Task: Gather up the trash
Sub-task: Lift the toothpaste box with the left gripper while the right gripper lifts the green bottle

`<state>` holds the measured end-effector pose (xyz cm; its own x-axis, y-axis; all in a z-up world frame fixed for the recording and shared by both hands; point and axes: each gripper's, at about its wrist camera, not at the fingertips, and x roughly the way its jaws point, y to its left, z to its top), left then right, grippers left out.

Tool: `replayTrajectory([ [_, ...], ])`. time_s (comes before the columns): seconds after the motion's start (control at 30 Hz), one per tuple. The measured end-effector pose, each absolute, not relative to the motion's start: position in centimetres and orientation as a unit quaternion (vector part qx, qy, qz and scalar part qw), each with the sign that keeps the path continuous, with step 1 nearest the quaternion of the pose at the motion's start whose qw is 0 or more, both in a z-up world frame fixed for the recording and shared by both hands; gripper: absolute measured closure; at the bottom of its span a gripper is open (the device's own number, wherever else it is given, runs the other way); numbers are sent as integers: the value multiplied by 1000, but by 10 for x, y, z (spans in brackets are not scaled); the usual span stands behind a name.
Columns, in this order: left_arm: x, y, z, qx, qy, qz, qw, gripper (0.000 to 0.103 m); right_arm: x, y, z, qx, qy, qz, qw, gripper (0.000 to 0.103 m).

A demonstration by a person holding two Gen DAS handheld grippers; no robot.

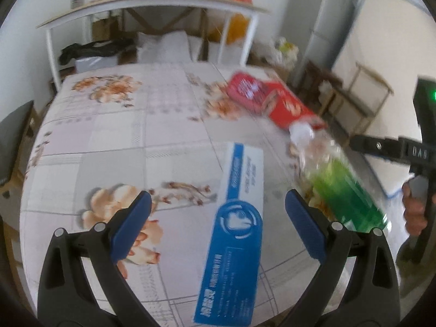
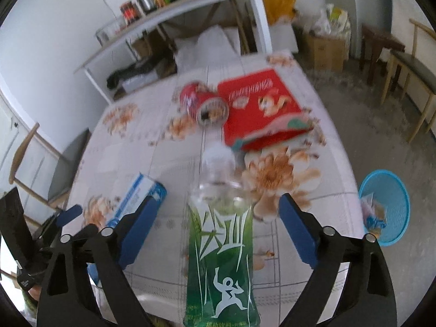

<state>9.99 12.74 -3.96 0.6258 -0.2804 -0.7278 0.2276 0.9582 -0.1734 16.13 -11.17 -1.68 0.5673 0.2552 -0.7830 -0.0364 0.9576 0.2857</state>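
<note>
bottle: green-label plastic bottle [image 2: 222, 248] lying flat on the bench, white cap pointing away, right between the spread fingers of the right tool [image 2: 216, 231], pads not touching it
right tool: released, nothing gripped
left tool [image 1: 218, 226]: also wide open, hanging over the blue-and-white toothpaste box [image 1: 234, 234], not pinching it
box vs bottle: just beside each other, box on the bottle's left
further back: red can [image 2: 203, 103] on its side, touching a red snack bag [image 2: 261, 106], near the bottle cap
bench [image 1: 114, 136]: floral tablecloth with pale squares
floor: blue basket [image 2: 387, 207] at the bench's right, some scraps inside
room: white shelf table [image 1: 152, 11] with jars and tins behind, wooden chairs
</note>
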Motion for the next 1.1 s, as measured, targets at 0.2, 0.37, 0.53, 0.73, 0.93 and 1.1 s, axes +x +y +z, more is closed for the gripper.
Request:
replayTrajectory([
  [0.2, 115, 104, -55, 24, 442, -136, 886, 21, 172, -98, -36, 90, 497, 98, 857, 22],
  [0.37, 128, 99, -69, 25, 475, -130, 870, 31, 181, -96, -50, 87, 521, 93, 844, 30],
  [0.53, 132, 92, -78, 42, 493, -131, 859, 40, 183, -98, -56, 92, 533, 90, 836, 38],
  [0.73, 131, 88, -82, 47, 502, -128, 854, 54, 183, -97, -56, 84, 533, 90, 837, 38],
  [0.93, 126, 88, -81, 51, 508, -119, 851, 58, 175, -94, -56, 88, 542, 100, 830, 38],
  [1.1, 123, 89, -81, 49, 510, -113, 851, 58, 170, -92, -56, 84, 546, 103, 827, 38],
])
